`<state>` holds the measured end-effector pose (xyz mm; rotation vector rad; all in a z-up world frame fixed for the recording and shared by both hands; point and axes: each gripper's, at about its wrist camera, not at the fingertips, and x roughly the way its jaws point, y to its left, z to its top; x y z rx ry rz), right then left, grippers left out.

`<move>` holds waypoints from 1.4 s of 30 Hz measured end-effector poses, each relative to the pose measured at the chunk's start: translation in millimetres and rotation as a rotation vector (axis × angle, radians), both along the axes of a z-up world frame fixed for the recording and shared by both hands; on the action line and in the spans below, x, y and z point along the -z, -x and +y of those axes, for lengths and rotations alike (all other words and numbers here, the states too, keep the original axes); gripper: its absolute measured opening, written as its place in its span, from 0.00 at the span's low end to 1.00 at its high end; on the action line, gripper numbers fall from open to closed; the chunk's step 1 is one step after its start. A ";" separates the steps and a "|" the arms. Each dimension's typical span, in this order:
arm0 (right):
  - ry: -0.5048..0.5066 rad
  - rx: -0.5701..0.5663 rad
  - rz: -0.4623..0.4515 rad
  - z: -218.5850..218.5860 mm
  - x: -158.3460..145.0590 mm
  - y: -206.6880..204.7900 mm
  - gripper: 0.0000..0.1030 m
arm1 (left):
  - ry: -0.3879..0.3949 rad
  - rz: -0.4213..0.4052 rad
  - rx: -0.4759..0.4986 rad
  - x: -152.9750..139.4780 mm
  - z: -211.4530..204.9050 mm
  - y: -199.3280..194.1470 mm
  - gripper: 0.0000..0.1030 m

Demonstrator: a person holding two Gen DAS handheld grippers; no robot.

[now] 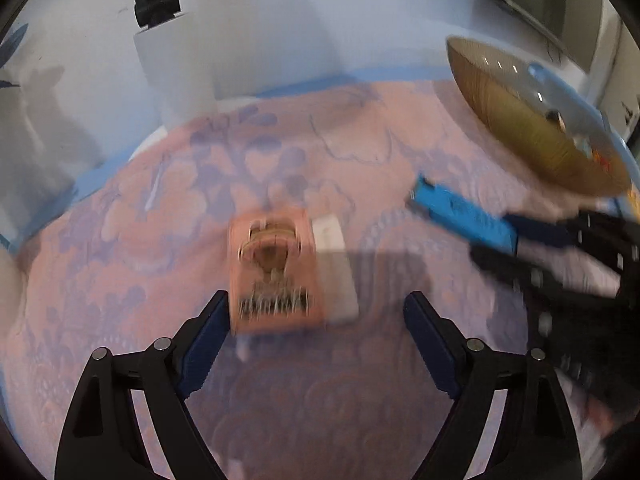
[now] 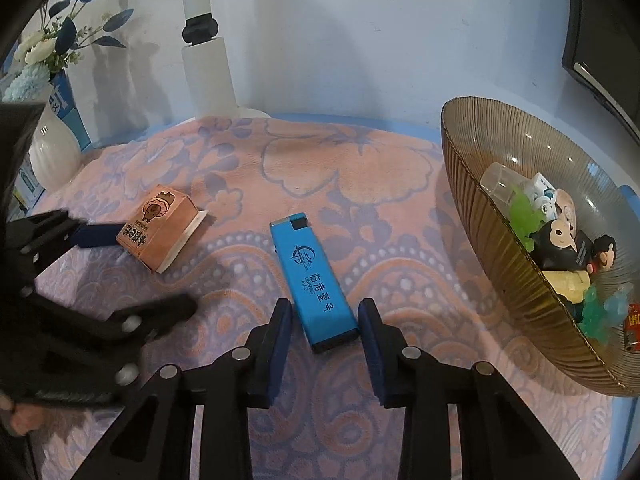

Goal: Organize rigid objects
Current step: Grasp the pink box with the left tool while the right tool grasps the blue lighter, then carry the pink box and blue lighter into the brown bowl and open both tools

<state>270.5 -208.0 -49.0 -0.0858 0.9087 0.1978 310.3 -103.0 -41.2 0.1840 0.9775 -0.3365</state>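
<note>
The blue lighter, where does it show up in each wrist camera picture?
Left wrist: blue lighter at right of centre, blurred, below the ribbed bowl.
Right wrist: blue lighter at lower centre, its near end between the right claw fingers.
Shared landmark: the pink cartoon box.

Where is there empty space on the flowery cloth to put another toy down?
The widest bare patch is the back of the cloth, between the white lamp post and the ribbed bowl. A narrower strip lies between the pink box and the blue lighter. The bowl is crowded with toys, and both hand-held grippers fill the front.
</note>
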 end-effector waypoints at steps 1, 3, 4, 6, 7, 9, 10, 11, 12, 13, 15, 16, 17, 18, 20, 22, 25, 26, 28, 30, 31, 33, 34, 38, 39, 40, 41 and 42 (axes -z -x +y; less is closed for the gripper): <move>-0.005 -0.001 0.000 -0.7 0.1 0.1 0.32 | 0.014 -0.011 -0.009 -0.8 1.9 -3.4 0.65; -0.021 -0.003 -0.003 -4.3 -1.4 -0.2 0.32 | 0.044 -0.035 -0.029 -2.7 10.1 -7.2 0.50; -0.029 -0.004 0.000 -5.3 -1.3 -1.3 0.32 | 0.070 -0.036 -0.030 -3.9 14.3 -7.3 0.45; -0.031 -0.012 0.005 -4.8 -1.3 -2.6 0.30 | 0.119 -0.023 -0.060 -8.0 27.8 -4.3 0.38; -0.025 -0.018 0.004 -3.1 -1.6 -2.3 0.28 | 0.139 -0.009 -0.074 -6.6 32.6 1.3 0.37; -0.014 -0.045 -0.005 2.9 -3.1 2.3 0.23 | 0.178 0.002 -0.094 -6.7 43.3 13.1 0.37; -0.014 -0.066 -0.014 6.1 -4.2 6.4 0.23 | 0.182 0.001 -0.097 -7.2 46.1 21.2 0.37; -0.003 -0.090 -0.034 10.8 -7.0 15.6 0.23 | 0.183 -0.002 -0.101 -7.6 49.0 32.7 0.37; -0.001 -0.100 -0.038 12.5 -8.1 21.5 0.23 | 0.182 -0.001 -0.102 -7.2 50.6 39.5 0.37; -0.007 -0.106 -0.027 12.9 -7.8 28.2 0.23 | 0.183 0.000 -0.099 -4.9 49.4 45.0 0.37; -0.055 -0.101 0.024 7.2 -5.4 45.2 0.23 | 0.210 0.000 -0.092 -5.2 52.2 63.9 0.37; -0.088 -0.101 0.036 2.7 -5.7 55.5 0.23 | 0.223 0.000 -0.092 -4.8 52.0 71.8 0.37; -0.126 -0.107 0.041 -2.3 -7.2 67.5 0.23 | 0.234 -0.002 -0.092 -2.7 51.3 76.0 0.37; -0.171 -0.117 0.033 -7.1 -9.7 81.7 0.23 | 0.242 -0.007 -0.096 -0.5 51.0 81.8 0.37; -0.221 -0.134 0.008 -14.0 -14.8 105.2 0.23 | 0.252 -0.060 -0.118 1.5 54.8 93.9 0.37; -0.200 -0.131 -0.017 -14.4 -18.8 125.4 0.23 | 0.256 -0.124 -0.151 -7.4 63.8 102.1 0.38; -0.129 -0.140 0.023 -1.6 -12.6 132.8 0.36 | 0.284 -0.129 -0.174 -6.0 72.6 102.0 0.38; -0.108 -0.146 0.029 2.8 -10.5 133.4 0.46 | 0.287 -0.120 -0.175 -5.7 72.8 100.7 0.38; -0.067 -0.146 0.024 10.4 -8.3 133.8 0.51 | 0.293 -0.118 -0.175 -6.7 73.2 99.6 0.38; -0.038 -0.136 0.036 16.5 -5.7 129.4 0.51 | 0.297 -0.120 -0.170 -7.0 72.9 99.0 0.38; -0.032 -0.125 0.045 19.3 -4.6 124.9 0.51 | 0.296 -0.121 -0.170 -7.2 73.1 98.8 0.38; -0.002 -0.076 0.075 26.2 -0.1 110.8 0.51 | 0.300 -0.122 -0.170 -7.6 73.6 100.7 0.38; -0.005 -0.065 0.075 27.7 -0.3 107.7 0.48 | 0.303 -0.121 -0.172 -7.4 73.0 100.4 0.38; 0.008 -0.128 0.054 44.4 -3.8 109.4 0.23 | 0.323 -0.112 -0.181 -7.0 76.3 100.2 0.38; 0.002 -0.155 0.052 48.7 -3.7 114.8 0.23 | 0.328 -0.108 -0.183 -6.7 76.9 100.0 0.38; -0.010 -0.173 0.052 51.3 -3.9 119.6 0.23 | 0.329 -0.106 -0.185 -6.7 77.0 99.9 0.38; -0.036 -0.188 0.057 52.0 -4.6 125.6 0.23 | 0.329 -0.107 -0.185 -6.9 77.0 100.2 0.38; -0.094 -0.203 0.076 48.5 -5.6 130.0 0.23 | 0.326 -0.111 -0.186 -7.6 76.5 101.0 0.38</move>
